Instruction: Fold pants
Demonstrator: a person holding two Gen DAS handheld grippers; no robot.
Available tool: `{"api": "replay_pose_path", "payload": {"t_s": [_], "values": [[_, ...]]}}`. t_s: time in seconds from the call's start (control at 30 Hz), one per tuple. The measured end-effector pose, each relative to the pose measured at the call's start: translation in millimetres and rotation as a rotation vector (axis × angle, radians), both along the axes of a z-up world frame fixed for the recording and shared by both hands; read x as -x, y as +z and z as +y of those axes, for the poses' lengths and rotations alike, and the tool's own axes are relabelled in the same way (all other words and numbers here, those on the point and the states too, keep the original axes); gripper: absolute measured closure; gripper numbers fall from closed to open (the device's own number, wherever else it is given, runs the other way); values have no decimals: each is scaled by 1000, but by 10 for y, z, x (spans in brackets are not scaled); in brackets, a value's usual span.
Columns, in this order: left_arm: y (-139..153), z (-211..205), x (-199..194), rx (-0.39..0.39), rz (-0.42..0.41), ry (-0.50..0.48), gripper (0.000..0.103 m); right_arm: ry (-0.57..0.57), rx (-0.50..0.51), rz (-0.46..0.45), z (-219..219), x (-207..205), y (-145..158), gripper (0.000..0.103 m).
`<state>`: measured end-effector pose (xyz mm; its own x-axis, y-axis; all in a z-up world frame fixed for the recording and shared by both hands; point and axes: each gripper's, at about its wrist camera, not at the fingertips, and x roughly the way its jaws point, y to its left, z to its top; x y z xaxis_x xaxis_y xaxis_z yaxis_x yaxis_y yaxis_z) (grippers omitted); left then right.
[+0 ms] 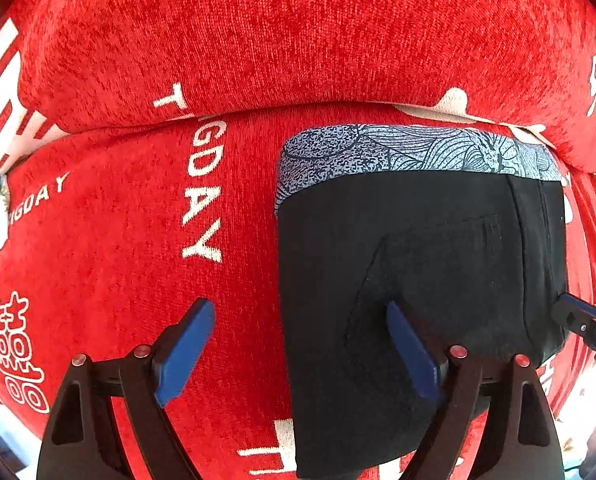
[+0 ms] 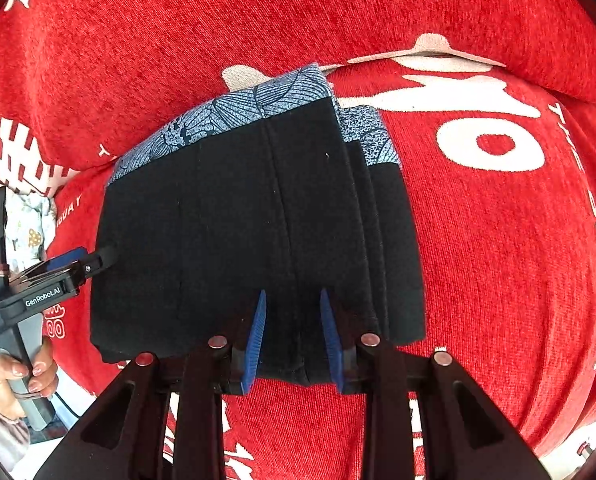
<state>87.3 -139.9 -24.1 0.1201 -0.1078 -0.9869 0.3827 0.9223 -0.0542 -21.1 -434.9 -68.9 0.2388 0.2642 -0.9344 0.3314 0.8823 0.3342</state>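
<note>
The black pants point(image 2: 258, 220) lie folded into a compact, roughly square stack on the red sofa seat point(image 1: 118, 240), close to the backrest cushion point(image 1: 298, 32), with the blue patterned waistband point(image 1: 413, 148) turned toward that cushion. In the right wrist view several layers step out along the stack's right edge, so the folding looks essentially done; what seems left is at most a little squaring of those offset edges and letting go. The left gripper point(image 1: 301, 348) has its fingers spread wide, one blue pad over the bare red cover and the other over the near left part of the pants, gripping nothing. The right gripper point(image 2: 292, 340) has its fingers at a narrow gap over the near edge of the stack; whether any cloth is pinched between them I cannot tell, though a visible gap suggests they are free. In the right wrist view the person's left hand point(image 2: 22, 376) grips the other tool's handle.
</note>
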Motion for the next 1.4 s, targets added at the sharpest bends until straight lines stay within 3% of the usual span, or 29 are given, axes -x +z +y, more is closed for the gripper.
{"api": "replay_pose_path", "payload": {"t_s": [0.07,0.13,0.47,0.53,0.6,0.8,1.17,1.4], "values": [[-2,-2,-3,0,1,2,14,-5,-4,-5,-9,10,4,71],[-19,15,-16,-9,14,10,0,-12,-10,-9,-16,3,5,70],[-8,38,6,-13,30,15,0,-6,-28,-28,23,-21,52,53],[-14,30,15,-14,32,14,0,-1,-22,-32,46,-18,101,47],[-21,26,27,-13,38,15,0,4,-14,-30,58,-4,137,34],[-26,33,55,18,77,11,0,6,2,-14,18,155,214,25],[-70,157,29,97,154,64,0,-109,-51,28,-331,395,87,24],[-102,292,-232,144,164,151,0,-97,-104,-58,-483,27,143,24]]}}
